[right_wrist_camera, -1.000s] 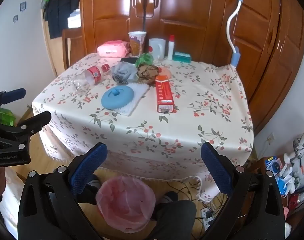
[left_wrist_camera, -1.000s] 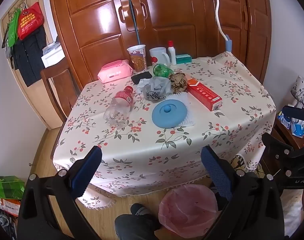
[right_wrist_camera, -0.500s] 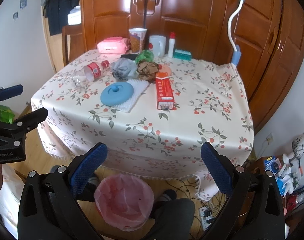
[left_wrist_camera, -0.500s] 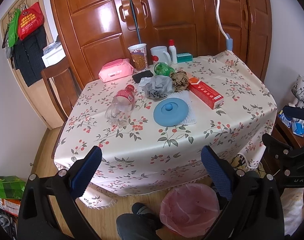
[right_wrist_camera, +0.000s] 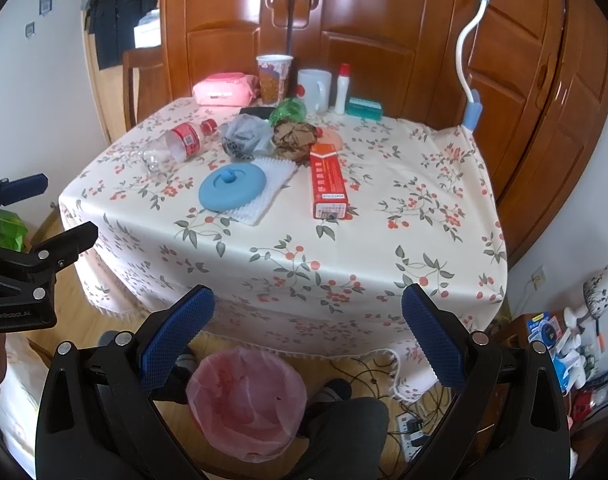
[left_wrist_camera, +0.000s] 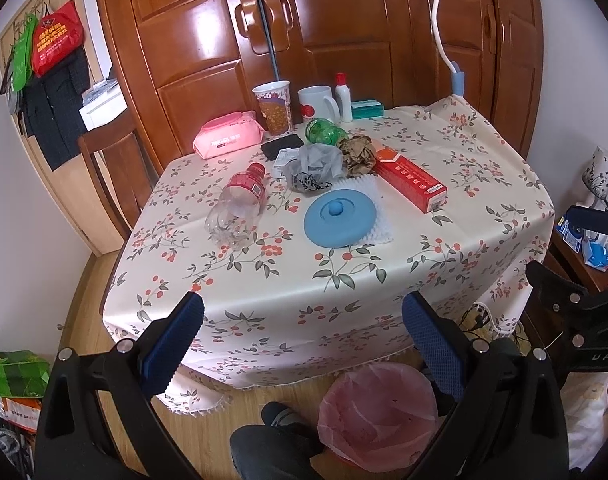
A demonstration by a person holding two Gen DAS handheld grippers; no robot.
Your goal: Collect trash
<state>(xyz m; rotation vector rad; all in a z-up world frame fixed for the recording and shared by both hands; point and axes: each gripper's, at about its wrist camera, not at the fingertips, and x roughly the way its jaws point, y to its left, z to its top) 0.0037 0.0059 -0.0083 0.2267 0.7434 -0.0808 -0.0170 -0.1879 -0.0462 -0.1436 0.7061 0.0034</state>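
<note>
On the floral-cloth table (left_wrist_camera: 343, 292) lie an empty clear bottle with a red label (left_wrist_camera: 238, 208), a grey plastic bag (left_wrist_camera: 313, 168), a crumpled brown paper ball (left_wrist_camera: 357, 152), a green bottle (left_wrist_camera: 323, 132) and a red carton (left_wrist_camera: 409, 178). A bin lined with a pink bag (left_wrist_camera: 377, 412) stands on the floor below the table's near edge. My left gripper (left_wrist_camera: 304, 340) is open and empty, short of the table. My right gripper (right_wrist_camera: 307, 332) is open and empty too, above the bin (right_wrist_camera: 246, 408). The bottle (right_wrist_camera: 176, 146), paper ball (right_wrist_camera: 296, 138) and carton (right_wrist_camera: 327, 184) show in the right wrist view.
A blue round lid (left_wrist_camera: 339, 220) rests on a white mat. At the back stand a pink wipes pack (left_wrist_camera: 228, 140), a paper cup (left_wrist_camera: 274, 106), a white mug (left_wrist_camera: 315, 104) and a small white bottle (left_wrist_camera: 343, 96). A wooden chair (left_wrist_camera: 112, 160) is at left, the wardrobe behind, a person's legs by the bin.
Both grippers have drifted slightly, so the table sits a little higher in both views. Nothing on the table has moved and both grippers stay open.
</note>
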